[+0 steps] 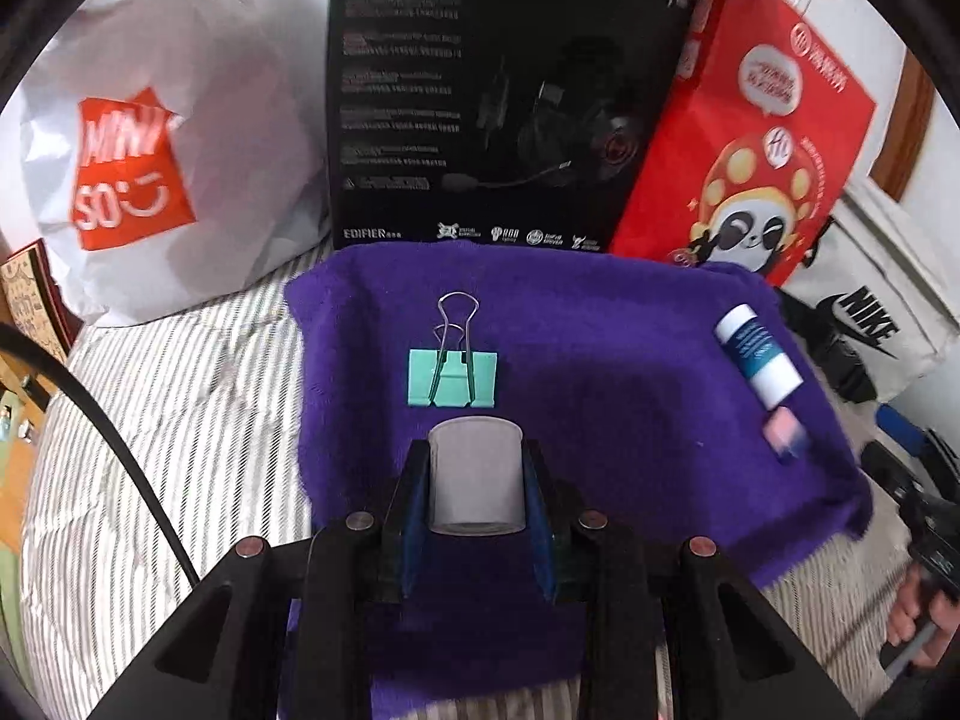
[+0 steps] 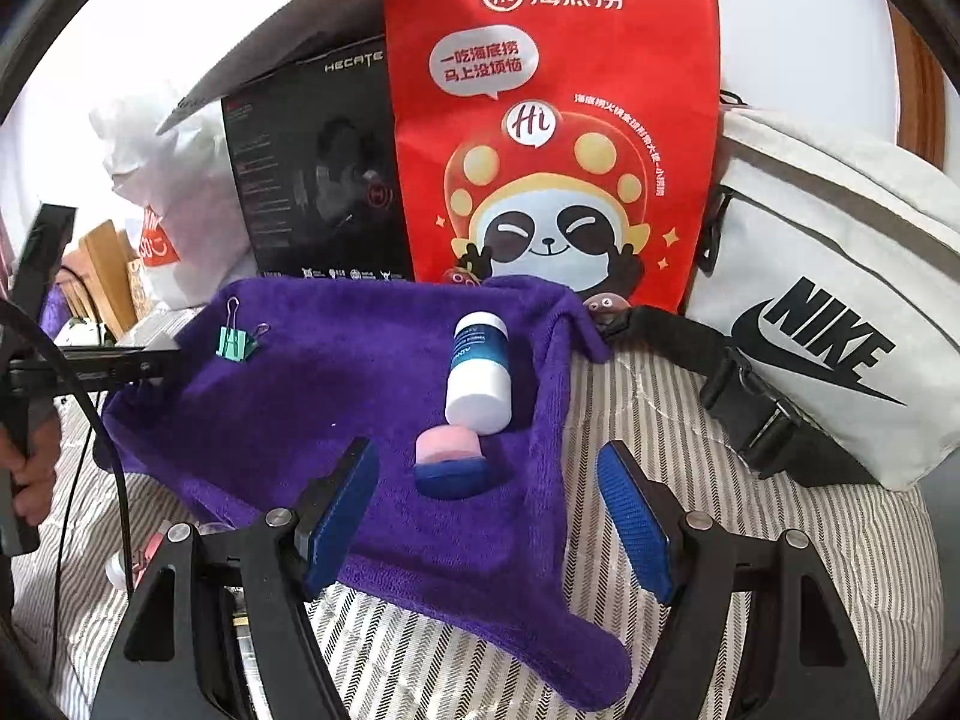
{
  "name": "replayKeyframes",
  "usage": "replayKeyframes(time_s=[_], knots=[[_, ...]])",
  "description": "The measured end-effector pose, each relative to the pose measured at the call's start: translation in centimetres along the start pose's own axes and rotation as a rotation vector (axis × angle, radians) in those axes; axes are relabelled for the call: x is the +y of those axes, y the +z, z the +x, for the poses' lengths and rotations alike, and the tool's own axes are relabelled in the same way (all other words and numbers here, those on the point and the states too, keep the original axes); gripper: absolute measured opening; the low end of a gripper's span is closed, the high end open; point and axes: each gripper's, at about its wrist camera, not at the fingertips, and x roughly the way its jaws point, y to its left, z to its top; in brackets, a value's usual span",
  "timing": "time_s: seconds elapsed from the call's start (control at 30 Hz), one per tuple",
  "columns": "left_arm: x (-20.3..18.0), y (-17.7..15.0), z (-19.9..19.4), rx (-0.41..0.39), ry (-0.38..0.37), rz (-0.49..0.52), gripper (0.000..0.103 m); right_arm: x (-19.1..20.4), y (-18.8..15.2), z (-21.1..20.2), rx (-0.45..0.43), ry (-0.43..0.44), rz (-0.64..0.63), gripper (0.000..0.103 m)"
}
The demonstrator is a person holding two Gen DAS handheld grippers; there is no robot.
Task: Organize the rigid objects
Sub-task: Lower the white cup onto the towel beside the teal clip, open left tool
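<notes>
A: From the left wrist, the left gripper (image 1: 475, 480) is seen clamped on a grey cup (image 1: 475, 480) above the towel's (image 1: 630, 420) near edge, behind a clip (image 1: 451, 378).

B: From the right wrist, the right gripper (image 2: 486, 516) is seen spread wide and empty. A pink-and-blue cap (image 2: 450, 465) and a bottle (image 2: 479, 372) lie near the towel's right edge.

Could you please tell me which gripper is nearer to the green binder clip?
Left. The left gripper, holding a grey cylinder, sits just before the binder clip; the right gripper is across the towel.
</notes>
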Motion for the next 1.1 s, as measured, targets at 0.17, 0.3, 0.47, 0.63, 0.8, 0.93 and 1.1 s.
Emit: replayKeyframes(time_s=[0.17,0.3,0.47,0.63,0.8,0.93,1.1], knots=[[-0.3,0.3,2.1,0.024,0.032,0.013,0.028,0.1,-0.2,0.0,-0.005,0.004,0.000,0.075],[-0.4,0.4,3.3,0.041,0.062,0.035,0.028,0.1,-0.2,-0.1,-0.011,0.008,0.002,0.075],[-1.4,0.5,4.2,0.047,0.117,0.099,0.028,-0.1,-0.2,0.0,-0.011,0.006,0.010,0.075],[-1.5,0.6,4.4,0.052,0.121,0.099,0.029,-0.6,-0.3,0.3,-0.003,0.006,0.031,0.075],[-1.1,0.4,4.0,0.072,0.130,0.088,0.040,-0.8,-0.4,0.5,-0.002,0.010,0.043,0.075],[-0.7,-0.3,3.3,0.095,0.110,0.075,0.042,-1.0,-0.5,0.9,0.006,0.012,0.054,0.075],[-0.6,-1.6,0.1,0.071,0.058,0.063,0.042,-1.1,-0.5,0.9,0.010,0.025,0.070,0.075]])
